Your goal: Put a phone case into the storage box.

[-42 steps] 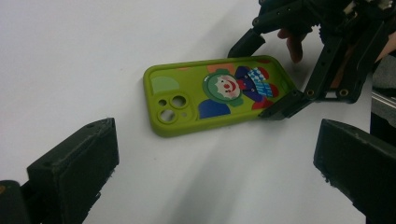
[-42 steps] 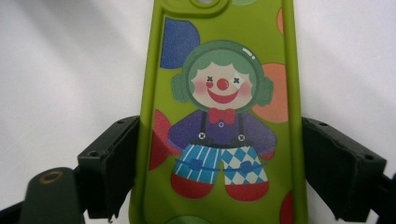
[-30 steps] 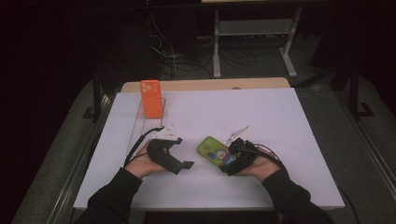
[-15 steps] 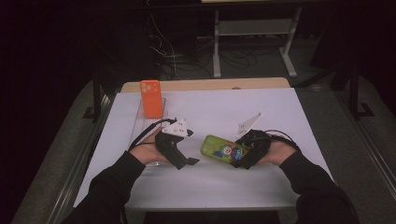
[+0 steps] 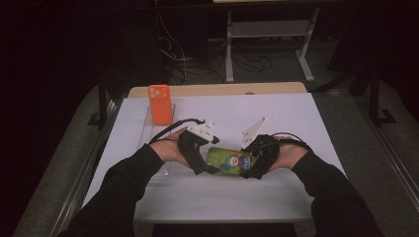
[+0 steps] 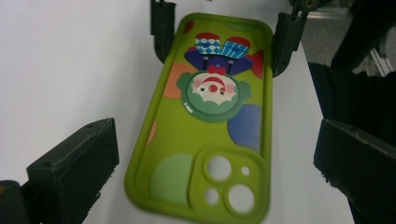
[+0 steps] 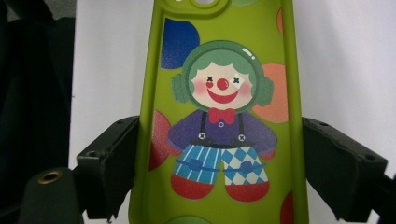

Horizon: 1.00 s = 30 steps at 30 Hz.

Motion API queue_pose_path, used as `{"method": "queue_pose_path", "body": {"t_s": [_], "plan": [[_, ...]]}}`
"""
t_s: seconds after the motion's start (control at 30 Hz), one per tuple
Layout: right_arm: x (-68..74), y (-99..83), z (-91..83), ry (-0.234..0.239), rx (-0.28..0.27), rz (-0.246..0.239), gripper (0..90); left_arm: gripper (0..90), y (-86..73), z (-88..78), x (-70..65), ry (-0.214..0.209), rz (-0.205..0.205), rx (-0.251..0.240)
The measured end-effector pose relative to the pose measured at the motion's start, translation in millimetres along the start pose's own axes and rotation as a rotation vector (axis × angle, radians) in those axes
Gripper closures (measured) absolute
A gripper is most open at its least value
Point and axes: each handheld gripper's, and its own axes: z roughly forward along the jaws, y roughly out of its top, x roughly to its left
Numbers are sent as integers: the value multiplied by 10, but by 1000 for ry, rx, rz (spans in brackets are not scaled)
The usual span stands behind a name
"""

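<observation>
Green phone case [image 5: 228, 160] with a clown print, held just above the white tabletop [image 5: 296, 118] near its middle, between the two hands. Right tongs [image 5: 245, 168] clamp its lower end: in the right gripper view the pads [image 7: 116, 163] press both long edges at the clown's legs. Left tongs [image 5: 203, 165] stand released around the camera end; in the left gripper view the case [image 6: 205, 121] lies between the wide-set jaws with clear gaps on either side, nothing touching. Step in hand looks like a handover or a two-handed hold. To do it well: centre the left tongs on the long edges below the camera cut-outs, close squarely on the rim, not on the flexible back, and keep the right grip firm until the left one has bitten. A soft case will likely bow if squeezed hard or gripped at a corner, so light even pressure seems best; keep it level to stop it pivoting in the single grip. Surface: white sheet over a wooden top, whose edge shows at the far side. An orange phone case [image 5: 160, 103] stands at the far left, apparently in a clear holder, well apart. Room dark; cables and a pale metal frame [image 5: 267, 34] on the floor beyond.
</observation>
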Motion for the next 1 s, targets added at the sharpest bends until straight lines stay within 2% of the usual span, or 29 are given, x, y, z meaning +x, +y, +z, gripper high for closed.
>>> {"method": "queue_pose_path", "body": {"t_s": [0.1,0.3,0.47,0.57,0.73,1.0], "plan": [[1,36,9,7,-1,-17,151,0,10,53,-3,-18,26,21],[23,169,35,22,14,-50,150,0,-5,159,-19,-36,40,61],[27,217,35,31,18,-61,151,0,-15,206,-39,-39,45,78],[27,243,17,33,8,-67,151,45,-17,207,-48,-23,55,96],[28,258,-6,37,5,-69,150,134,-23,189,-44,-24,60,94],[45,240,-13,49,-9,-57,142,149,-19,181,-56,-36,53,82]]}}
